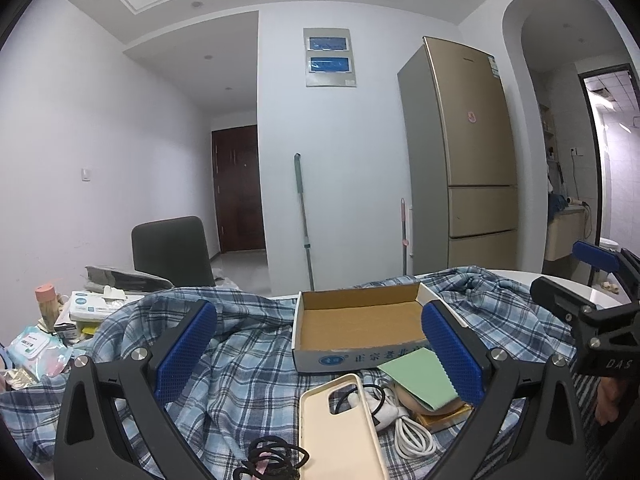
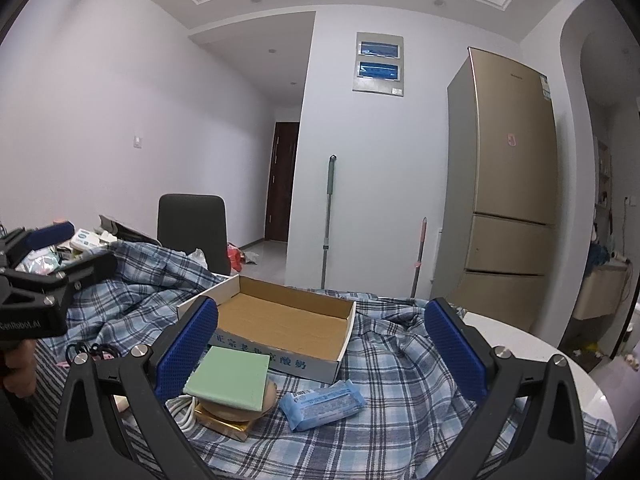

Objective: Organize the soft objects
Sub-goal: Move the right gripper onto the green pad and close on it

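- Left gripper [image 1: 320, 354] gapes wide, holding nothing; phone case [image 1: 340, 432] lies at 6 o'clock.
- Right gripper [image 2: 322, 354] likewise wide and empty; cardboard box [image 2: 280, 320] at 12 o'clock.

white table [image 2: 532, 344], apparently round, draped with blue plaid cloth [image 2: 400, 364].

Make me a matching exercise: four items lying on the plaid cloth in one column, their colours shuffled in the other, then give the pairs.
Things:
1. phone case
2. tissue pack
3. sponge pad
4. hair ties

Colours:
A. light blue
B. black
C. cream
D. pale green

Pairs: 1-C, 2-A, 3-D, 4-B
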